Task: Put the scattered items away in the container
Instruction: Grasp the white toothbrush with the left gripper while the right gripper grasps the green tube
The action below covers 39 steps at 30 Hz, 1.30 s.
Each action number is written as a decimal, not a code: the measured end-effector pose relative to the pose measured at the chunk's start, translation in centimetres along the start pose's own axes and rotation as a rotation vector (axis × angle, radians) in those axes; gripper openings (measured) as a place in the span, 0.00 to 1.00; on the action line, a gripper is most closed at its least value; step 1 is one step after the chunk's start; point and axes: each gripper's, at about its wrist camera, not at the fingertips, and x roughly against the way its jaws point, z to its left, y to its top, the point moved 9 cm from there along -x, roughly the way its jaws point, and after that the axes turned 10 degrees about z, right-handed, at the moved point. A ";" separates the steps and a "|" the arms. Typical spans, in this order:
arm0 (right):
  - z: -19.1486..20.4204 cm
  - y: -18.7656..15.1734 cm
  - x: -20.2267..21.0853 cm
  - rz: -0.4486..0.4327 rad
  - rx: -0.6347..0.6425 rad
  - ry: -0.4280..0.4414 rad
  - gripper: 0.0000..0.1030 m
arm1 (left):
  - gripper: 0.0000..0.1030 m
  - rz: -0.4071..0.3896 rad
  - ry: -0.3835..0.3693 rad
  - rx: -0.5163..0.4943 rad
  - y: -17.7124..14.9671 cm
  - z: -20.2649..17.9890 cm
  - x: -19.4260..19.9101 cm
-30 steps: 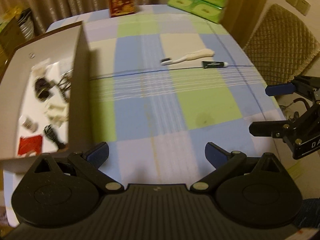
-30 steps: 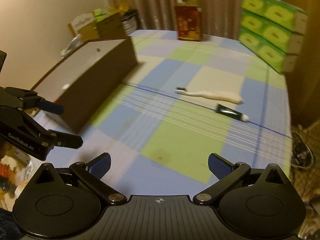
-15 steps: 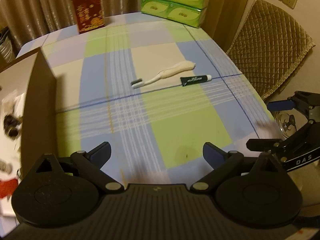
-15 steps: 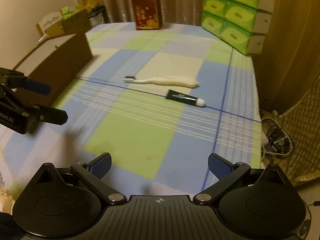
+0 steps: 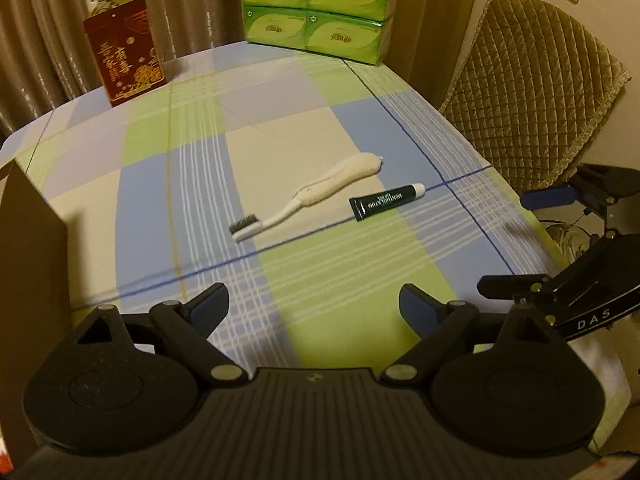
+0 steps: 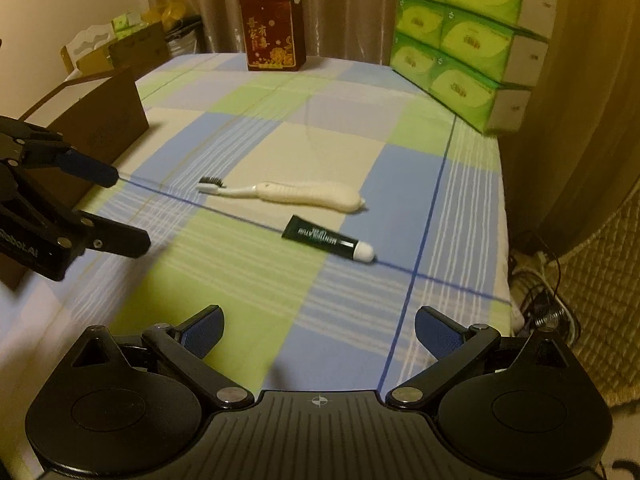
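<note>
Jaws spread wide, nothing between them, on both the left hand-held gripper and right hand-held gripper above the checked bench. Farther off, tube lies just beside toothbrush; cardboard box stands left.

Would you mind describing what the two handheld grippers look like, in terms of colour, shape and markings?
Both are matte black. The left gripper and right gripper each show two round hubs, silver pivot pins, a ribbed centre panel and blue-padded fingers. Seen from the other camera, the right one bears white "DAS" lettering, the left partly cropped white lettering. No cables or sleeves are visible.
</note>
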 end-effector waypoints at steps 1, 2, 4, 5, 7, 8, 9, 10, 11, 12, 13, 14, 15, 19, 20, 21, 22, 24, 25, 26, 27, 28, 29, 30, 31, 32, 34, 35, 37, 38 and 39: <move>-0.1 0.3 -0.3 -0.005 0.008 0.000 0.91 | 0.85 0.004 0.002 -0.002 0.2 0.1 -0.4; -0.3 0.7 -0.7 -0.007 0.018 0.001 0.89 | 0.82 0.006 0.002 -0.005 0.5 0.2 -0.8; -0.7 1.2 -1.5 -0.006 0.029 -0.003 0.87 | 0.79 0.009 -0.001 -0.008 1.0 0.4 -1.5; -0.9 1.4 -1.8 -0.009 0.035 -0.004 0.84 | 0.79 0.012 -0.001 -0.009 1.3 0.6 -1.9; -1.4 2.0 -2.6 -0.009 0.045 0.001 0.79 | 0.77 0.014 0.006 -0.014 1.8 0.8 -2.5; -1.6 2.2 -2.9 -0.010 0.047 0.003 0.77 | 0.76 0.015 0.010 -0.017 1.9 0.9 -2.8; -1.8 2.5 -3.2 -0.013 0.051 0.004 0.76 | 0.75 0.017 0.011 -0.021 2.2 1.1 -3.1; -2.0 2.8 -3.4 -0.017 0.060 0.010 0.73 | 0.74 0.018 0.009 -0.025 2.4 1.2 -3.5; -2.1 3.1 -3.7 -0.020 0.070 0.017 0.69 | 0.72 0.018 0.005 -0.028 2.6 1.3 -3.8; -2.2 3.4 -3.9 -0.024 0.080 0.024 0.67 | 0.72 0.020 0.004 -0.031 2.7 1.4 -4.0; -2.2 3.7 -4.2 -0.027 0.092 0.031 0.63 | 0.71 0.022 0.005 -0.034 2.9 1.5 -4.3; -2.2 4.0 -4.4 -0.031 0.106 0.041 0.58 | 0.70 0.023 0.008 -0.038 3.1 1.5 -4.6; -2.1 4.3 -4.6 -0.035 0.124 0.049 0.55 | 0.70 0.025 0.012 -0.043 3.2 1.6 -5.0; -1.8 5.1 -6.0 -0.035 0.199 0.035 0.49 | 0.66 0.034 0.019 -0.057 3.7 1.8 -5.9; -1.8 5.1 -6.4 -0.030 0.219 0.029 0.46 | 0.66 0.035 0.017 -0.059 3.8 1.9 -6.0; -1.7 5.2 -6.8 -0.022 0.242 0.026 0.43 | 0.65 0.035 0.016 -0.062 3.8 2.0 -6.2; -1.6 5.1 -7.2 -0.017 0.259 0.023 0.39 | 0.65 0.036 0.016 -0.065 3.9 2.1 -6.3; -1.5 4.9 -7.9 -0.001 0.290 0.018 0.32 | 0.64 0.038 0.019 -0.072 4.1 2.2 -6.6; -1.5 4.8 -8.1 0.003 0.300 0.017 0.28 | 0.64 0.039 0.020 -0.075 4.1 2.3 -6.8; -1.5 4.6 -8.0 0.005 0.299 0.024 0.23 | 0.64 0.041 0.021 -0.079 4.2 2.3 -6.9; -1.5 4.5 -8.0 0.015 0.286 0.032 0.20 | 0.64 0.041 0.019 -0.083 4.3 2.4 -7.0; -1.6 4.3 -8.0 0.025 0.270 0.041 0.16 | 0.64 0.040 0.016 -0.090 4.4 2.4 -7.0; -1.7 4.2 -7.9 0.035 0.253 0.046 0.14 | 0.64 0.039 0.012 -0.098 4.5 2.3 -7.1; -1.7 4.0 -7.8 0.043 0.236 0.045 0.14 | 0.64 0.039 0.011 -0.106 4.6 2.3 -7.2; -1.8 3.8 -7.6 0.053 0.217 0.039 0.13 | 0.64 0.040 0.010 -0.114 4.7 2.2 -7.3; -1.9 3.7 -7.5 0.064 0.188 0.034 0.12 | 0.63 0.039 0.011 -0.125 4.8 2.1 -7.5; -2.5 3.4 -7.2 0.085 0.117 0.021 0.12 | 0.63 0.040 0.013 -0.143 5.2 1.9 -7.8; -2.8 3.2 -7.0 0.093 0.079 0.012 0.12 | 0.63 0.042 0.011 -0.149 5.4 1.8 -8.1; -3.3 2.8 -6.5 0.103 0.009 -0.004 0.12 | 0.60 0.047 0.006 -0.160 5.8 1.6 -8.5; -3.6 2.5 -6.3 0.105 -0.023 -0.012 0.12 | 0.59 0.048 0.003 -0.167 6.0 1.4 -8.8; -3.8 2.3 -6.1 0.106 -0.050 -0.019 0.12 | 0.58 0.047 -0.001 -0.174 6.3 1.2 -9.1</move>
